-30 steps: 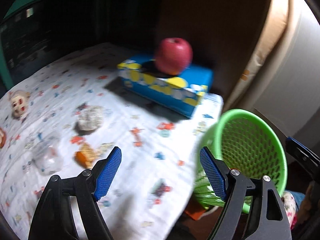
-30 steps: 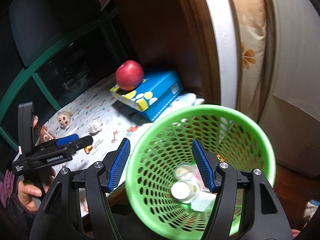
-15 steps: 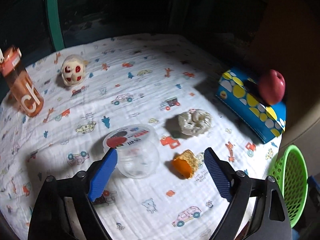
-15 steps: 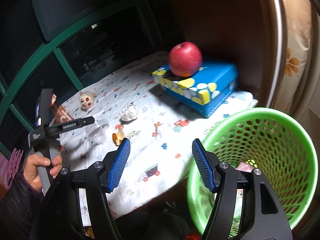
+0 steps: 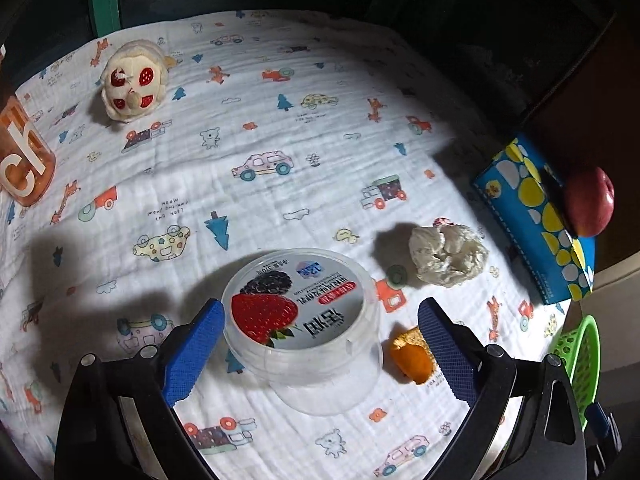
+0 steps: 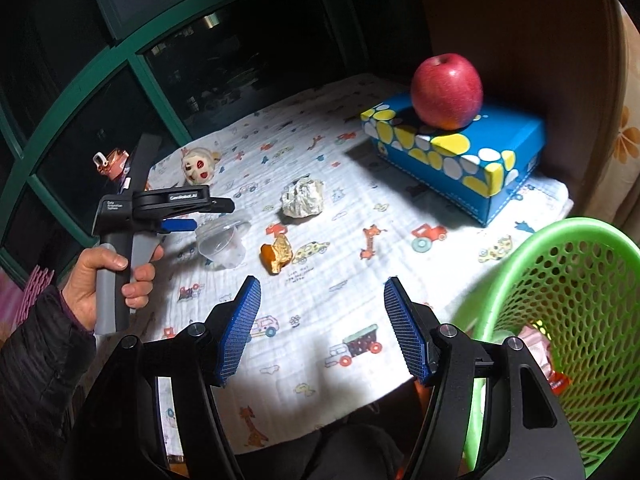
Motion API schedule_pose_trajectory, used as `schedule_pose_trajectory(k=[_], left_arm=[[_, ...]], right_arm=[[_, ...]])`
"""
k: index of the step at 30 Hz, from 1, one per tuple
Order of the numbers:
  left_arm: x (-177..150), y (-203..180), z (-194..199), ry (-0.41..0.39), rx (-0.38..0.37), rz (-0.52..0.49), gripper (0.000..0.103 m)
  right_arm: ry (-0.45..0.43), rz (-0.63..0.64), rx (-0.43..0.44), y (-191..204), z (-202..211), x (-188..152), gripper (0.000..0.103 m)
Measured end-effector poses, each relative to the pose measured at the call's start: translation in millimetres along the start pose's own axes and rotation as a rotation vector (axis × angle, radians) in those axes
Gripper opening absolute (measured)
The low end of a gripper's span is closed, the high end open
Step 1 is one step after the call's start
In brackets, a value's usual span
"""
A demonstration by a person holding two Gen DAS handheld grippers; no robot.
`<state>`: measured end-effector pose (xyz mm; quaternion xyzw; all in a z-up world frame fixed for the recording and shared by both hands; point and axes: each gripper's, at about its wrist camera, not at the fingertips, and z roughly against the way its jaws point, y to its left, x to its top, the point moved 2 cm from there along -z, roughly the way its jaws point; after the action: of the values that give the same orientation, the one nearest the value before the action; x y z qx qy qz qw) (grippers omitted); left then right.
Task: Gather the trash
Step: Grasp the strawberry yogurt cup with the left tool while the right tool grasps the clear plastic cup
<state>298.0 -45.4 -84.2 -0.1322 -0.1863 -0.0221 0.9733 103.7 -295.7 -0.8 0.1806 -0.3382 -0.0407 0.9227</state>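
At the far left of the cloth-covered surface (image 5: 280,92) stands an orange bottle (image 5: 22,160), with a small plush toy (image 5: 132,80) near it. The left hand-held gripper (image 5: 318,344), gripped by the person's hand (image 6: 108,280), points steeply down at a clear plastic cup with a berry-printed lid (image 5: 302,316); its jaws are opening wide, the cup between them, the left pad almost at the cup wall and the right pad clear. Just right of the cup lies an orange peel scrap (image 5: 412,360), and beyond it a crumpled paper ball (image 5: 446,254). Farther right, a red apple (image 6: 446,92) sits on a blue tissue box (image 6: 460,156). The right hand-held gripper (image 6: 322,328) hangs half open and empty. A green mesh basket (image 6: 560,320) with wrappers inside is at the surface's right edge.
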Motion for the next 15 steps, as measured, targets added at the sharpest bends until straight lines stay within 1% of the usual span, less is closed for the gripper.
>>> schedule_pose_trajectory(k=[2,8,15], left_arm=[[2,4,-5,0.017,0.003,0.017,0.094],[9,8,-14,0.028,0.01,0.022,0.094],[12,11,-20,0.039,0.033,0.011,0.094]], right_arm=[[0.007,0.005,0.003,3,-5,0,0.064],[0.033,0.013,0.005,9,-19,1,0.064],[0.045,0.014,0.009,12,-25,1,0.064]])
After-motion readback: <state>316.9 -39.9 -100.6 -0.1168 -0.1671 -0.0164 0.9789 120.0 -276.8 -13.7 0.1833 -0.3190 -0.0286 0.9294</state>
